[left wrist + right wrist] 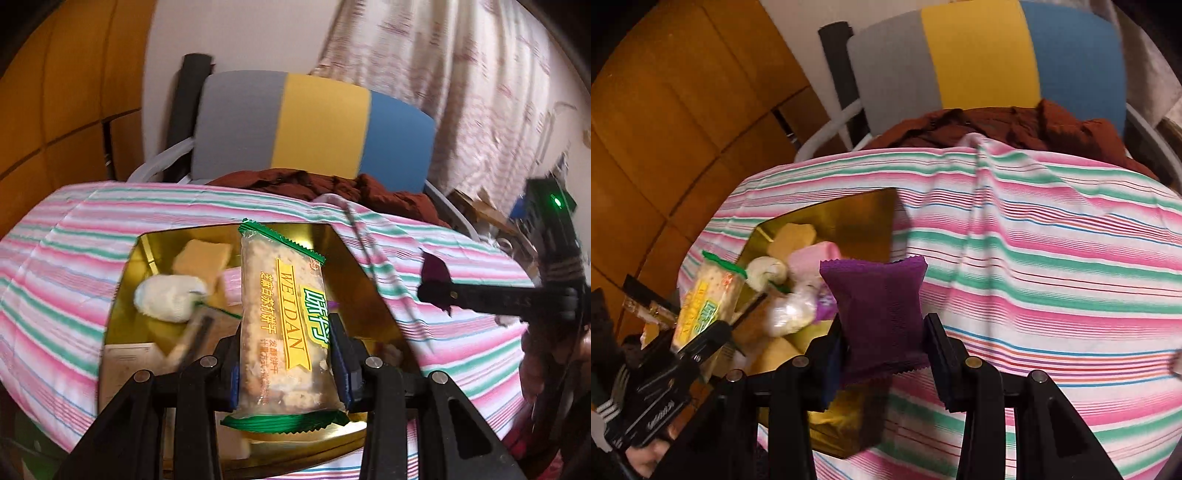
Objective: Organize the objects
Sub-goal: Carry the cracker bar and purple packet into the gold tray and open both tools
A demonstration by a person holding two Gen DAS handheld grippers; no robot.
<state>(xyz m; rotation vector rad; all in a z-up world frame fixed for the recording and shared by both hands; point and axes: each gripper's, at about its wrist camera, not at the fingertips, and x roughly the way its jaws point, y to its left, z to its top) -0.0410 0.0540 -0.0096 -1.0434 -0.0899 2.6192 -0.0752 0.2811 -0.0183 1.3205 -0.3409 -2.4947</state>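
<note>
Left gripper (pixel 284 354) pinches the cracker packet (pixel 282 317) by its long sides above the gold tray (pixel 354 258), right gripper (pixel 884 343) pinches the purple sachet (pixel 879 314) beside it; both judged light, crinkly, slippery, contents crushable, so grip mid-body gently.

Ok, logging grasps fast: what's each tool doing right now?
Left tool: closed on the cracker pack.
Right tool: closed on the purple packet.
</note>
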